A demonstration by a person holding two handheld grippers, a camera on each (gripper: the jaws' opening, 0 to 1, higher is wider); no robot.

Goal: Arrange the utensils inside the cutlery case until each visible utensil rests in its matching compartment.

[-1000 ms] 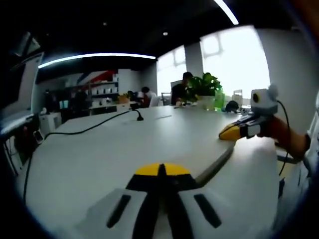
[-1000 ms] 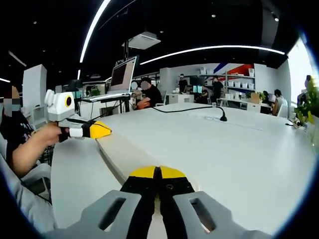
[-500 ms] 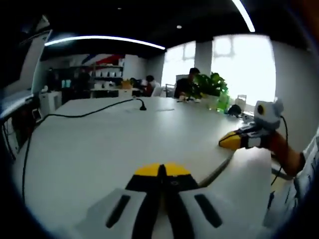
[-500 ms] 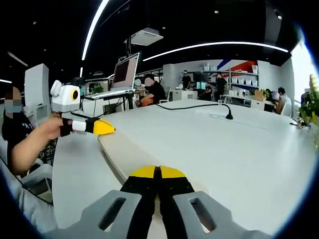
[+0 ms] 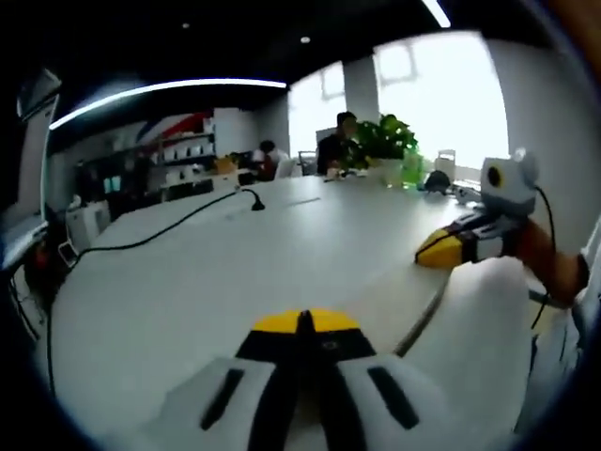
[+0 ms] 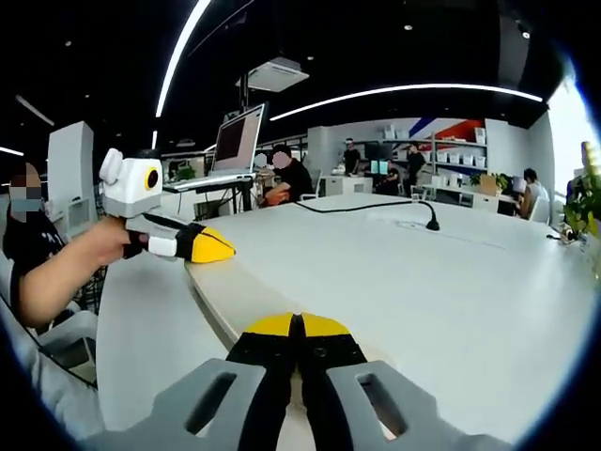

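In the left gripper view my left gripper [image 5: 303,321] sits low over the white table [image 5: 207,272], its yellow-tipped jaws closed together with nothing between them. My right gripper [image 5: 439,250] comes in from the right of that view, held in a hand, its yellow tips together. In the right gripper view my right gripper [image 6: 296,325] is shut and empty above the same table [image 6: 423,282]. My left gripper [image 6: 212,246] enters there from the left, tips shut. No cutlery case or utensils are in sight.
A black cable with a plug [image 5: 254,203] runs across the table's far part. A green plant [image 5: 380,146] stands at the far edge. A seam splits the tabletop [image 6: 211,305]. A laptop on a stand [image 6: 235,141] and seated people [image 6: 286,174] are behind.
Both cameras have shifted slightly. In the right gripper view the left gripper has moved rightward and closer to the table. Both stay shut.
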